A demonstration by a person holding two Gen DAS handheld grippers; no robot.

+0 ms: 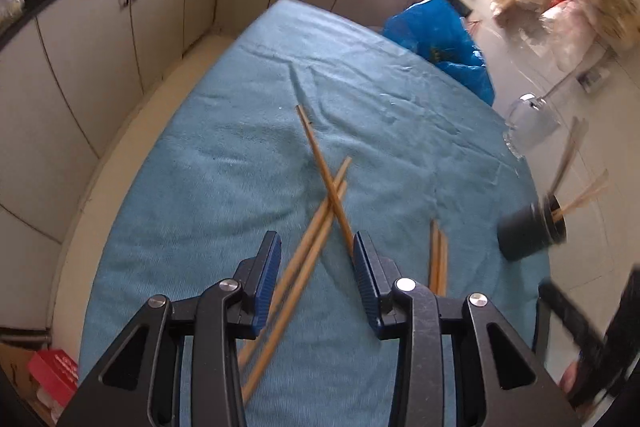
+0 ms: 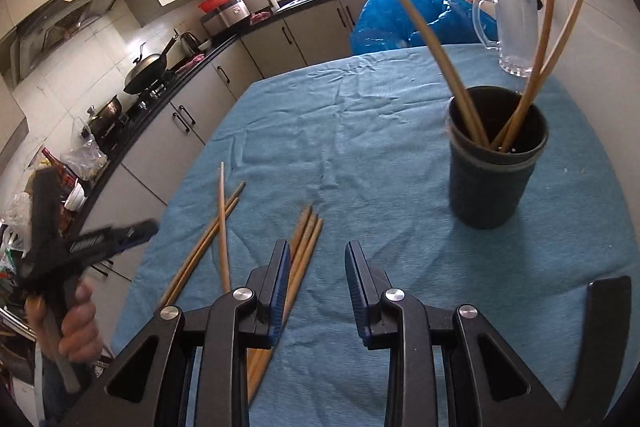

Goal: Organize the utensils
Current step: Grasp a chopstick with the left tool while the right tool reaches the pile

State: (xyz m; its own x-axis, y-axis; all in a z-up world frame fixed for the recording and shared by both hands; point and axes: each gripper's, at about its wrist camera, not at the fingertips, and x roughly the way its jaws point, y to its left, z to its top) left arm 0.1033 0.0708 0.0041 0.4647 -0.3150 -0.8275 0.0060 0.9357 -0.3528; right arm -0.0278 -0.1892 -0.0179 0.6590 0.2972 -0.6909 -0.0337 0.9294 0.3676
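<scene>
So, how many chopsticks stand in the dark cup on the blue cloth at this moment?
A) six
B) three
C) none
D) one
B: in the right wrist view, three chopsticks lean inside the dark cup, while the other chopsticks lie flat on the blue cloth.

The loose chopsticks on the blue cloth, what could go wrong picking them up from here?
1. The crossed chopsticks overlap, so the open left gripper may pinch several at once or flick one aside.
2. The side-by-side chopsticks next to the open right gripper touch each other; grabbing one could roll the others.
3. The dark cup already holds three leaning chopsticks; a clumsy insertion might tip it, possibly toward the glass pitcher.
</scene>
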